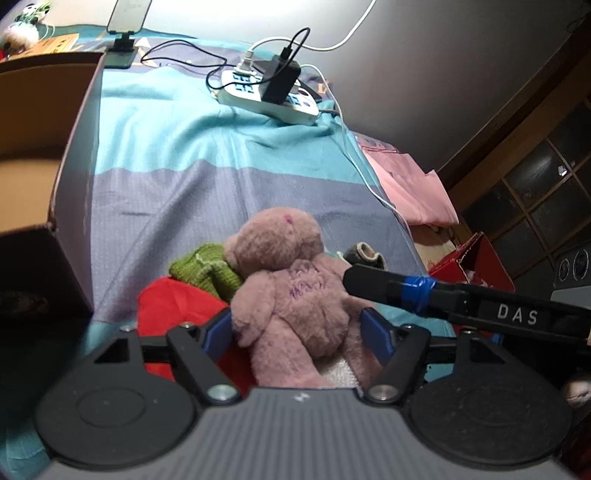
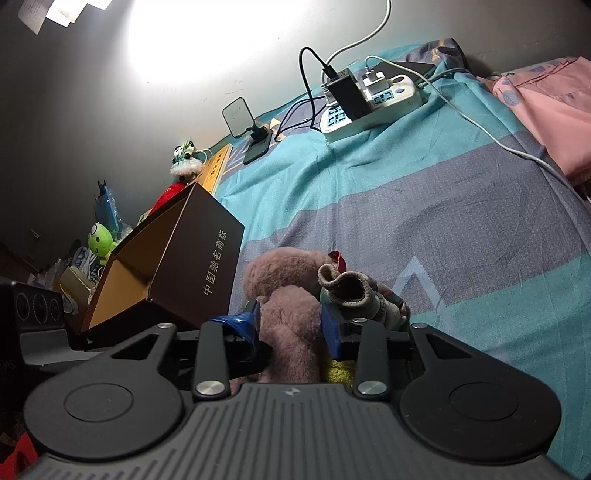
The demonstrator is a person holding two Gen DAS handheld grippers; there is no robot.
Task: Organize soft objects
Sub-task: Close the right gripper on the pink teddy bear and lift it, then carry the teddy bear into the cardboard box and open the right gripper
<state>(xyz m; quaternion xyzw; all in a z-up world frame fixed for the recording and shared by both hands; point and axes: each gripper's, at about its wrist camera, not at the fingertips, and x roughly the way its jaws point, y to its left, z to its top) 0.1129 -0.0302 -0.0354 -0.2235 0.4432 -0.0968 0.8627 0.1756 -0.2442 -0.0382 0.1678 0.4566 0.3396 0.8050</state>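
A mauve plush bear (image 1: 288,280) lies on the striped bed, on top of a red cloth (image 1: 177,306) and a green knitted piece (image 1: 203,269). My left gripper (image 1: 301,332) has its blue pads on either side of the bear's lower body and is shut on it. My right gripper (image 2: 293,325) is shut on one of the bear's limbs (image 2: 291,332); its finger shows in the left wrist view (image 1: 424,291) beside the bear. A grey knitted sock (image 2: 351,291) lies against the bear's right side. An open brown cardboard box (image 2: 177,266) stands just left of the bear.
A white power strip (image 1: 266,92) with chargers and cables lies further back on the bed. A phone stand (image 1: 125,33) is at the far left. A pink cloth (image 1: 410,184) lies at the right edge, with a red box (image 1: 476,262) beyond it. Small plush toys (image 2: 101,240) sit behind the box.
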